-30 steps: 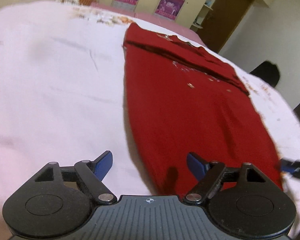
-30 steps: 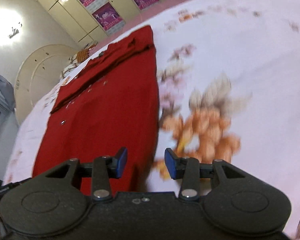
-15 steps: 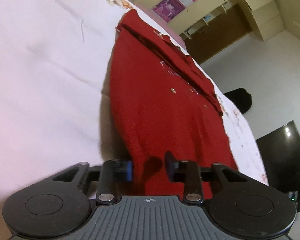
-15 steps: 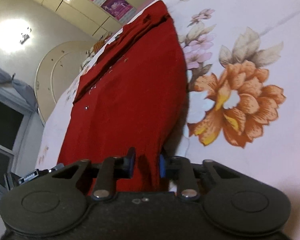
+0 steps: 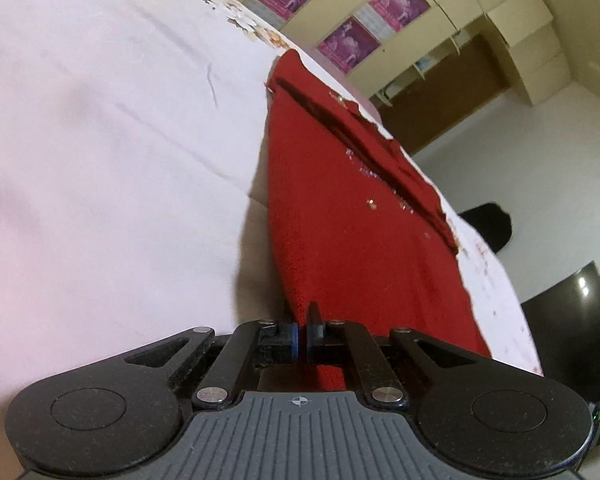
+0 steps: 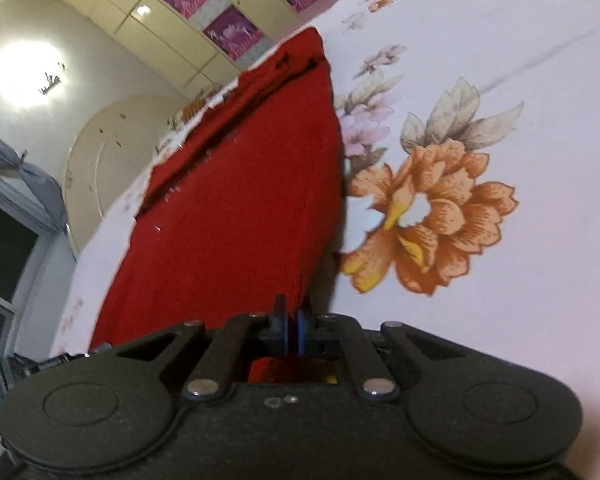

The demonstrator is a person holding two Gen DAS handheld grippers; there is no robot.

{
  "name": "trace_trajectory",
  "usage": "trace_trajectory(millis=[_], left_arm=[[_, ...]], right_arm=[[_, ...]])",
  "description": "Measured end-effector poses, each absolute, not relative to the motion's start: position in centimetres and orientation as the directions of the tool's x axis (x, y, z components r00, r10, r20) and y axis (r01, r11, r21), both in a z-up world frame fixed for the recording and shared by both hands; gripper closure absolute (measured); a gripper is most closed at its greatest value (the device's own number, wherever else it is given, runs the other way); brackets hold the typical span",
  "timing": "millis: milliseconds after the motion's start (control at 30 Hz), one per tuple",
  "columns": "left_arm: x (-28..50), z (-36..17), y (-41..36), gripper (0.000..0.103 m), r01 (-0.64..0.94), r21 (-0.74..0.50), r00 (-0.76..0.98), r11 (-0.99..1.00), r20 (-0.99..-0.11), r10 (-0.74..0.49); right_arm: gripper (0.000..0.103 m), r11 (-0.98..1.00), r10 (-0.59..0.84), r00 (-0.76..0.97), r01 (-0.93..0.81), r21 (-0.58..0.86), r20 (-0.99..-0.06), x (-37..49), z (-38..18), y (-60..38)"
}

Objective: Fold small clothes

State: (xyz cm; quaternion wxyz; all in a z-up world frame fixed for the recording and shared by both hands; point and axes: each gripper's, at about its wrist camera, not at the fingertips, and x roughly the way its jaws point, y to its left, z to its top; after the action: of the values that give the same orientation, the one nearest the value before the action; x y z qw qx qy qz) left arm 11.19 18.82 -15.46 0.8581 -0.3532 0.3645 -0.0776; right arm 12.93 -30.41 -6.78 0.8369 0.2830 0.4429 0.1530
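My left gripper (image 5: pixel 302 330), a black two-finger tool with blue pads, is closed on the near left corner of the red knitted garment (image 5: pixel 352 216); the cloth goes in between the pads. My right gripper (image 6: pixel 290 330) of the same kind is closed on the near right corner of the same garment (image 6: pixel 236 200). From each tool the garment runs away toward 12 o'clock and lies flat on the white bed sheet with orange flower print (image 6: pixel 520 320). At its far end one part is already folded over, and small shiny beads (image 5: pixel 370 203) sit on the cloth.

I judge that the step in hand is to lift the near hem and carry it over to the far end. To do it well I think I must raise both corners together and at the same height, so the hem stays straight and a little tight between my two tools. Then I bring it toward 12 o'clock and lay it edge on edge. If one side goes faster, the fold will probably be crooked. The knit looks soft and heavy, so a thin pinch may slip.

One second ago both tools stood wide open above the hem and held nothing. Half a second ago they were almost closed around it. Now they are fully closed, and the left one sits lower and more rolled.
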Motion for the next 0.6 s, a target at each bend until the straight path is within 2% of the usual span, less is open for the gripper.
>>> trace_trajectory(millis=[300, 600], left_arm=[[14.0, -11.7, 20.3, 0.100, -0.066, -0.719, 0.775, 0.692, -0.473, -0.418], [23.5, -4.7, 21.2, 0.100, 0.051, -0.637, 0.794, 0.769, -0.441, -0.418]], right_arm=[[0.098, 0.798, 0.510, 0.628, -0.091, 0.596, -0.587, 16.7, -2.7, -29.6], [0.098, 0.794, 0.500, 0.682, -0.114, 0.597, -0.534, 25.7, 1.8, -29.2]])
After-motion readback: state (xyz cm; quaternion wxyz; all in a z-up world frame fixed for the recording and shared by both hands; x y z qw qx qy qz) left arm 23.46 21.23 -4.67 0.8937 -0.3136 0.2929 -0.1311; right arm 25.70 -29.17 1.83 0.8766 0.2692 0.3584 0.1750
